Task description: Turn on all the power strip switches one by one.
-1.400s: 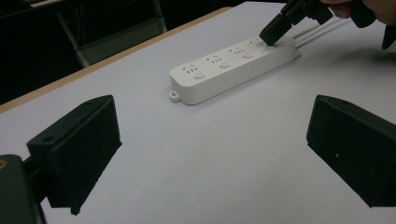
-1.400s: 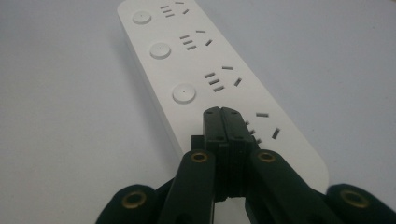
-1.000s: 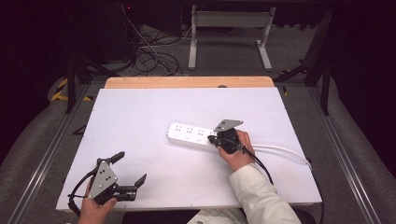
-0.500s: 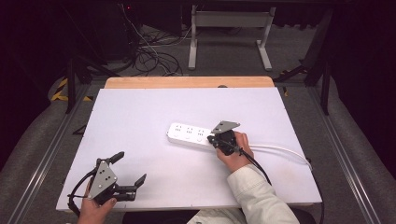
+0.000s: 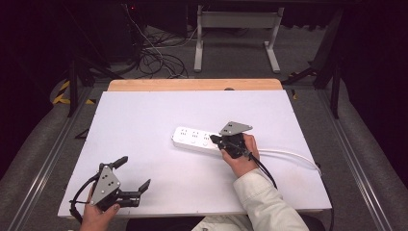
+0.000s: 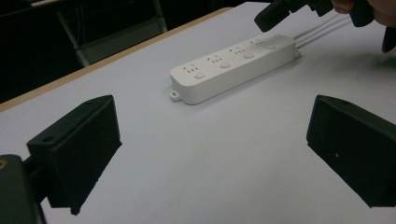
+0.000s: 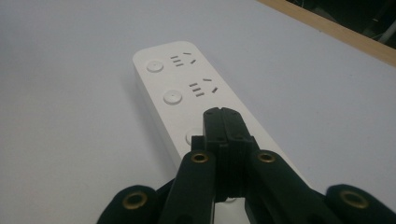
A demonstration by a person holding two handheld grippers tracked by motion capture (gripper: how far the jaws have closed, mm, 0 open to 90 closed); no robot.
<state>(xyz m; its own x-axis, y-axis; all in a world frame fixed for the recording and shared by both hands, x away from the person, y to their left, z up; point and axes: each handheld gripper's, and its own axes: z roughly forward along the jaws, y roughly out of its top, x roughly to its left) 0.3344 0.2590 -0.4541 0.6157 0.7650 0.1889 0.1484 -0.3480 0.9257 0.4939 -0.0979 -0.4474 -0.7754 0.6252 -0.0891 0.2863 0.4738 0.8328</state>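
Right claw point(image 5: 215, 139), jaws pressed together with nothing between them, tip down over a round button on the white power strip point(image 5: 195, 138) lying mid-bench point(image 5: 144, 115), cord trailing off to the right. Left claw point(image 5: 133, 174) hovers near the front-left corner, jaws spread wide apart, well clear of the strip.

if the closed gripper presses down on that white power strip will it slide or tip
The power strip lies long and flat on the table, so tipping looks unlikely. Its smooth plastic shell on the smooth white top may let it slide under a sideways push. The white cable at its end would probably drag and swing it. The right gripper is shut over it.
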